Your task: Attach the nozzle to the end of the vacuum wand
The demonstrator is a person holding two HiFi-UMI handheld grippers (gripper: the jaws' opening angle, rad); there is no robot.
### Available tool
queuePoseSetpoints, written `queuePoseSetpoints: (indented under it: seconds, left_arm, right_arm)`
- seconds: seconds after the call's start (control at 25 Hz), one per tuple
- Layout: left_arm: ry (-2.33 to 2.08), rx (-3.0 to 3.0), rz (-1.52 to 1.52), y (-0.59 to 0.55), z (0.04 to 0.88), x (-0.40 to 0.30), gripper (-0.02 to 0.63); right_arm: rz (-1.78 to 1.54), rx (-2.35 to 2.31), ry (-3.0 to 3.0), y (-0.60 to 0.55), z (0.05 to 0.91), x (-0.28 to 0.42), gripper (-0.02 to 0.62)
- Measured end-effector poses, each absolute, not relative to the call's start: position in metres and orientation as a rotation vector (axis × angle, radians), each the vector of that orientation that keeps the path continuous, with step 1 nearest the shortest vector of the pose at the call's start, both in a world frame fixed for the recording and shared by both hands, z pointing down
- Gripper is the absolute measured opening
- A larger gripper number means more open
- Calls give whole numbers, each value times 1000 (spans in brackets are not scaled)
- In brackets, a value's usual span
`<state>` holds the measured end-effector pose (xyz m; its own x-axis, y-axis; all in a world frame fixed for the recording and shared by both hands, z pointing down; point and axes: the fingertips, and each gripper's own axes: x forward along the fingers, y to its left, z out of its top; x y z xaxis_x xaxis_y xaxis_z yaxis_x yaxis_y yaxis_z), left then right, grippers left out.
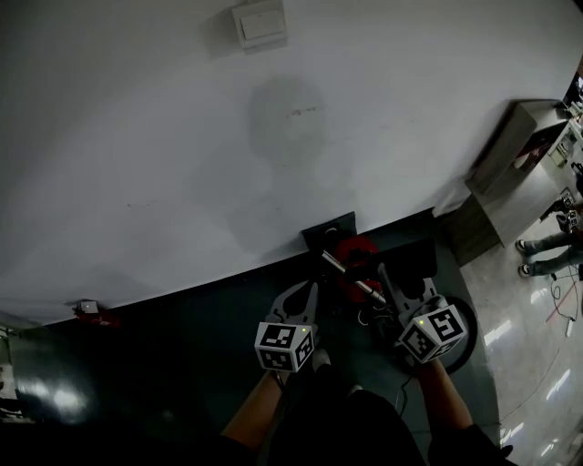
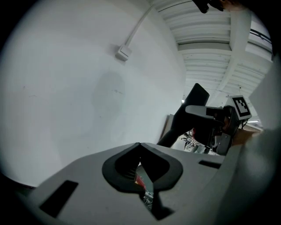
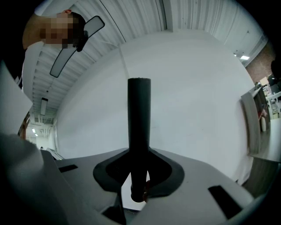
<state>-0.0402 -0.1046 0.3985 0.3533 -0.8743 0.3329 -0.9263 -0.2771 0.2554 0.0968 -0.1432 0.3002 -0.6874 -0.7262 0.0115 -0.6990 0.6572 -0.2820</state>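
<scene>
At the far left of the head view a small red thing [image 1: 91, 312] lies where the white wall [image 1: 164, 164] meets the dark floor [image 1: 173, 346]. High on the wall there is a pale wall plate [image 1: 260, 23]. The left gripper [image 1: 308, 293] is held out toward the wall. In its own view the left gripper [image 2: 140, 145] has its jaws closed tight together with nothing between them. Just to the right, a metal wand [image 1: 351, 276] slants across a red vacuum body [image 1: 357, 253], between the two grippers and close to the foot of the wall. The right gripper [image 1: 390, 278] sits at the lower end of that wand. In its own view the right gripper [image 3: 139, 151] has its jaws pressed on a dark tube [image 3: 139, 114], which stands upright and rises well above them. The left gripper view shows the same dark tube [image 2: 182, 116] leaning up out of the right gripper. It may be the nozzle, though the dim light does not settle that. Further right a grey cabinet [image 1: 515, 150] stands against the wall, and a person's legs [image 1: 547, 248] show on the shiny floor at the right edge.
</scene>
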Motion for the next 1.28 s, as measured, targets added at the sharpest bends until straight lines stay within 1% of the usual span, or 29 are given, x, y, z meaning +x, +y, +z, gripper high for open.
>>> queuePoseSetpoints:
  seconds: [0.48, 1.08, 1.28]
  left_arm:
    - [-1603, 2136, 150, -128, 420, -56, 3]
    - [-1674, 1940, 95, -177, 505, -55, 4]
    - [-1691, 1863, -4, -192, 543, -58, 6]
  right_arm:
    - [-417, -1129, 2825, -183, 310, 70, 94]
    - [-494, -907, 2965, -251, 378, 36, 94]
    - [-481, -839, 2998, -266, 388, 24, 94]
